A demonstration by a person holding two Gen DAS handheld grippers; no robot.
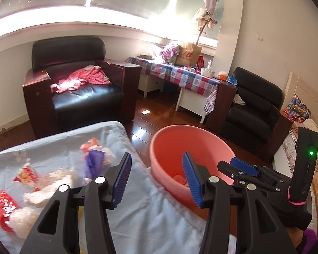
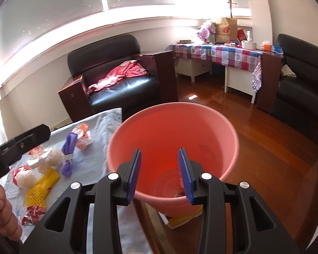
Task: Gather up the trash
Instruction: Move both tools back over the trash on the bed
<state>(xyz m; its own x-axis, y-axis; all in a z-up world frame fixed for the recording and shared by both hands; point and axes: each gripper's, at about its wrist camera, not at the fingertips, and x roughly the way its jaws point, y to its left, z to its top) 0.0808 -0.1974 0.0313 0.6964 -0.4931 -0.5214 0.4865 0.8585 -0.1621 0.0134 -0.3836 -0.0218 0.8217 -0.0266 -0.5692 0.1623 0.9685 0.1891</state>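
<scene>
- Hovering over the pink bucket (image 2: 171, 139), centre of the right wrist view, the right gripper (image 2: 160, 175) has its jaws spread, nothing between them.
- Left gripper (image 1: 156, 180), lower middle of its view, jaws released too, above the edge of the pale blue sheet (image 1: 137, 216).
- Trash lies on the sheet at lower left: purple wrapper (image 2: 68, 154), yellow foam net (image 2: 41, 187), red packets (image 1: 2, 209), white foam nets (image 1: 50, 188).
- Something red sits in the bucket's bottom.
- Black armchair (image 2: 120, 74) beyond, checked-cloth table (image 2: 222, 55) upper right.

Right gripper (image 2: 160, 174) — fingers apart, empty — above pink basin (image 2: 231, 131).
</scene>
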